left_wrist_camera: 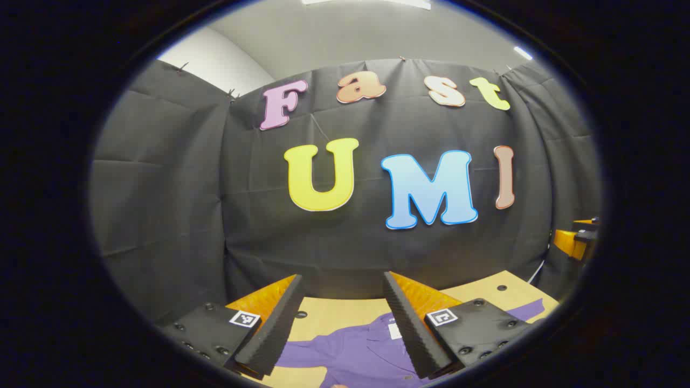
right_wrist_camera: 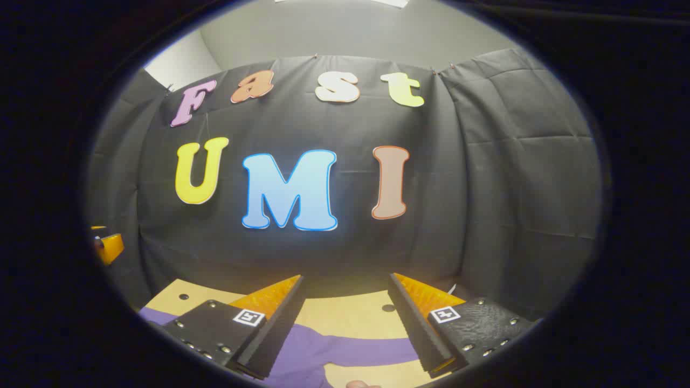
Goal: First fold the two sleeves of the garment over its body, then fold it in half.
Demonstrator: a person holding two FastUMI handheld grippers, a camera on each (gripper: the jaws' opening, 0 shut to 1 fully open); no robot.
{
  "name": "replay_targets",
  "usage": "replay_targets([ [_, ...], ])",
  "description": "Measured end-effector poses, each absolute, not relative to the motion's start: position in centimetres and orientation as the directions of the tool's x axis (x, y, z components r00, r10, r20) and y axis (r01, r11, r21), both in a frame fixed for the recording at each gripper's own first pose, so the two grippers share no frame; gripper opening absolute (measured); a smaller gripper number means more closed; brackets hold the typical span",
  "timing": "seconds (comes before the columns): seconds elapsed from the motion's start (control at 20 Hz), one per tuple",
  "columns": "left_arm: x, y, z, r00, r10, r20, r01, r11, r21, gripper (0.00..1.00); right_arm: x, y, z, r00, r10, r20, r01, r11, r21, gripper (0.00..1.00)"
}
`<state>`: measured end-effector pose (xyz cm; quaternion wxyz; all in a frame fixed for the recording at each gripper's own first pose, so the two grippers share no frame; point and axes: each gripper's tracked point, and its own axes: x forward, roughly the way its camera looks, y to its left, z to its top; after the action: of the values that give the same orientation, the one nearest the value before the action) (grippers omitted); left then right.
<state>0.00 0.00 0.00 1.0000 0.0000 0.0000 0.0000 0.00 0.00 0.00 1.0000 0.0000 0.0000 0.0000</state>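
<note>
A purple garment (left_wrist_camera: pixel 356 350) lies flat on the light wooden table (left_wrist_camera: pixel 329 310), its collar label toward the far side. One sleeve tip (left_wrist_camera: pixel 531 309) reaches out to the right. My left gripper (left_wrist_camera: pixel 342 285) hangs above the garment's upper body, open, nothing between its fingers. In the right gripper view a purple sleeve (right_wrist_camera: pixel 350 347) stretches across the table (right_wrist_camera: pixel 350 312) beneath my right gripper (right_wrist_camera: pixel 345 283), which is open and holds nothing. The right gripper's orange body (left_wrist_camera: pixel 574 240) peeks in at the far right of the left gripper view. The left gripper's orange body (right_wrist_camera: pixel 108 245) peeks in at the far left of the right gripper view.
Black cloth walls close the booth behind the table and on both sides. The tabletop has small round holes (left_wrist_camera: pixel 502 288) near its far edge. Bare wood shows between the garment and the back wall.
</note>
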Motion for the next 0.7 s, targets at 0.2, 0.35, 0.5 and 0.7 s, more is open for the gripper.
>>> replay_targets([
  [0.2,0.27,-0.01,-0.13,1.000,0.003,-0.005,-0.003,1.000,-0.002,0.94,0.37,-0.23,-0.15,1.000,-0.006,0.001,0.006,1.000,-0.006,0.95],
  [0.35,0.41,0.02,-0.24,1.000,0.004,-0.006,-0.004,1.000,0.000,0.94,0.45,-0.05,0.06,1.000,0.000,0.010,0.000,1.000,-0.009,0.95],
  [0.5,0.32,-0.04,-0.26,1.000,0.004,-0.006,-0.004,1.000,0.001,0.94,0.64,0.06,-0.14,1.000,0.005,0.011,-0.005,1.000,-0.007,0.95],
  [0.7,0.39,0.10,-0.39,1.000,0.008,-0.012,-0.008,1.000,-0.003,0.94,0.93,-0.46,-0.72,1.000,-0.004,0.002,0.004,1.000,-0.012,0.95],
])
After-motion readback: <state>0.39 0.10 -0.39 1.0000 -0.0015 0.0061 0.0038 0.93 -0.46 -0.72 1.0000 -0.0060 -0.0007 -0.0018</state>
